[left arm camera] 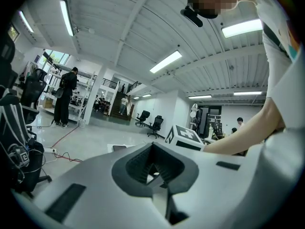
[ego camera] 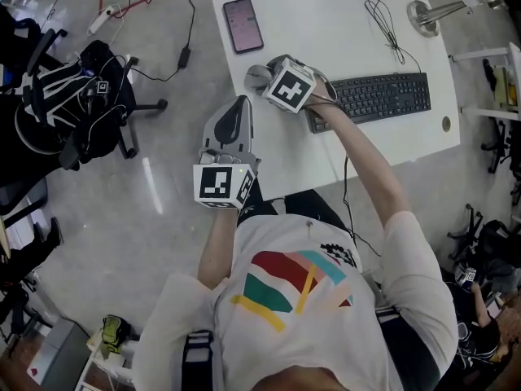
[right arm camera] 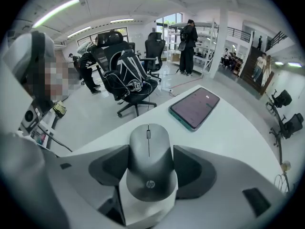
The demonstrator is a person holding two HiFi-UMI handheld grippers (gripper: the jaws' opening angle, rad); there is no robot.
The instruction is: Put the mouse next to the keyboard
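A grey mouse (ego camera: 256,75) is at the left part of the white table (ego camera: 326,31), left of the black keyboard (ego camera: 378,96). My right gripper (ego camera: 265,79) is shut on it. In the right gripper view the mouse (right arm camera: 148,151) fills the gap between the two dark jaws of that gripper (right arm camera: 150,170), which press on its sides. Whether it is lifted off the table I cannot tell. My left gripper (ego camera: 238,106) hangs beside the table's left edge, pointing away from the person. In its own view the left gripper (left arm camera: 155,168) is shut with nothing in it.
A phone (ego camera: 242,24) lies face up at the table's far left corner, beyond the mouse, phone (right arm camera: 195,107). A thin black cable (ego camera: 387,23) and a lamp base (ego camera: 423,15) are behind the keyboard. An office chair with a backpack (ego camera: 81,96) stands on the floor to the left.
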